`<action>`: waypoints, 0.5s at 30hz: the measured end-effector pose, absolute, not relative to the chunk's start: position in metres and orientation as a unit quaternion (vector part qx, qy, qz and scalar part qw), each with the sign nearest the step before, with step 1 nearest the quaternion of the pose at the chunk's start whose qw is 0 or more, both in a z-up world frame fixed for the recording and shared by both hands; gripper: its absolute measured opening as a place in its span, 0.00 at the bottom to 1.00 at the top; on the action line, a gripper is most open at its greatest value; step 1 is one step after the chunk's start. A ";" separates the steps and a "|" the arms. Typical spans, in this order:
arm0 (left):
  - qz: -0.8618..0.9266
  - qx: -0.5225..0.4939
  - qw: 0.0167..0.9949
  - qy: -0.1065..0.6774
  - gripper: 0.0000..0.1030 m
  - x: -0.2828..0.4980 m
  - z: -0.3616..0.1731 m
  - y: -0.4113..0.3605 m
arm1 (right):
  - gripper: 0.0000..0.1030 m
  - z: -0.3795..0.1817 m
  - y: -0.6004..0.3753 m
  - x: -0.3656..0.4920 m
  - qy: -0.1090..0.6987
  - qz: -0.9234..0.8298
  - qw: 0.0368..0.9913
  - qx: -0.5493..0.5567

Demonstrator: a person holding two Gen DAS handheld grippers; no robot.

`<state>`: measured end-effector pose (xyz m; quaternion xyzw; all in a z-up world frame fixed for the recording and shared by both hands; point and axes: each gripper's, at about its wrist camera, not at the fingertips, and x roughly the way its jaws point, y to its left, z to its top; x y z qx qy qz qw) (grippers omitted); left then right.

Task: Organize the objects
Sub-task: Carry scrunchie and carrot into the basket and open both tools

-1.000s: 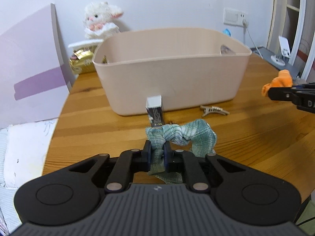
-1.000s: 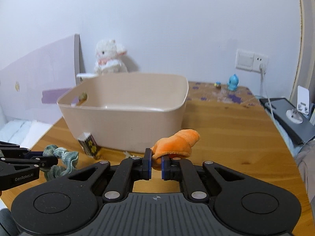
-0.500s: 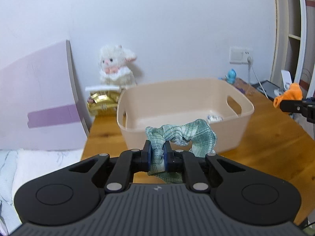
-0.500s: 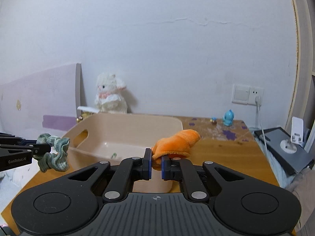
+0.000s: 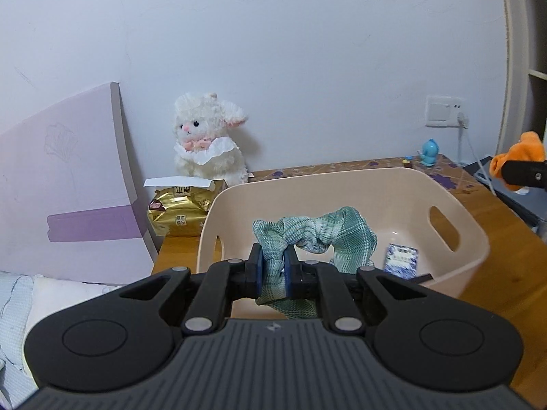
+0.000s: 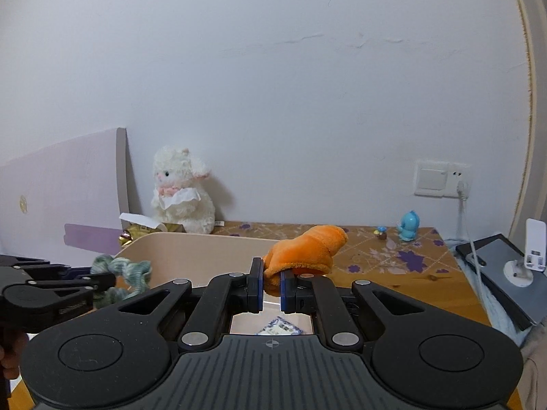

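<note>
My left gripper [image 5: 272,264] is shut on a green plaid scrunchie [image 5: 321,234] and holds it above the near rim of the beige plastic bin [image 5: 468,242]. A small blue-patterned packet [image 5: 400,260] lies inside the bin. My right gripper [image 6: 271,285] is shut on an orange plush toy [image 6: 307,251] and holds it over the bin [image 6: 205,249]. The right gripper and its orange toy [image 5: 518,159] show at the right edge of the left wrist view. The left gripper with the scrunchie [image 6: 124,270] shows at the left of the right wrist view.
A white plush lamb [image 5: 207,143] and a gold foil bag [image 5: 181,212] stand behind the bin by the wall. A lilac board [image 5: 65,184] leans at the left. A blue figurine [image 6: 408,225], a wall socket with cable [image 6: 441,177] and a dark device [image 6: 495,273] are at the right.
Both grippers have risen from table level and moved forward over the bin, each still holding its item. The bin's inside now shows from above.
</note>
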<state>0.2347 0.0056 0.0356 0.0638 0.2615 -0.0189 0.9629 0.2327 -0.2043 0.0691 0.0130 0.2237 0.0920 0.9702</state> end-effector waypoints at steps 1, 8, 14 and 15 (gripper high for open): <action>-0.017 0.064 0.962 0.263 0.13 0.241 0.034 0.005 | 0.08 0.066 -0.201 0.239 0.229 0.094 0.969 0.010; -0.010 0.069 0.953 0.294 0.13 0.286 0.008 -0.001 | 0.08 0.026 -0.181 0.281 0.291 0.110 0.951 -0.003; -0.023 0.085 0.935 0.344 0.14 0.310 -0.026 -0.004 | 0.09 -0.002 -0.181 0.292 0.335 0.110 0.936 0.008; -0.024 0.082 0.934 0.347 0.14 0.310 -0.028 -0.003 | 0.11 -0.003 -0.182 0.291 0.336 0.109 0.936 0.007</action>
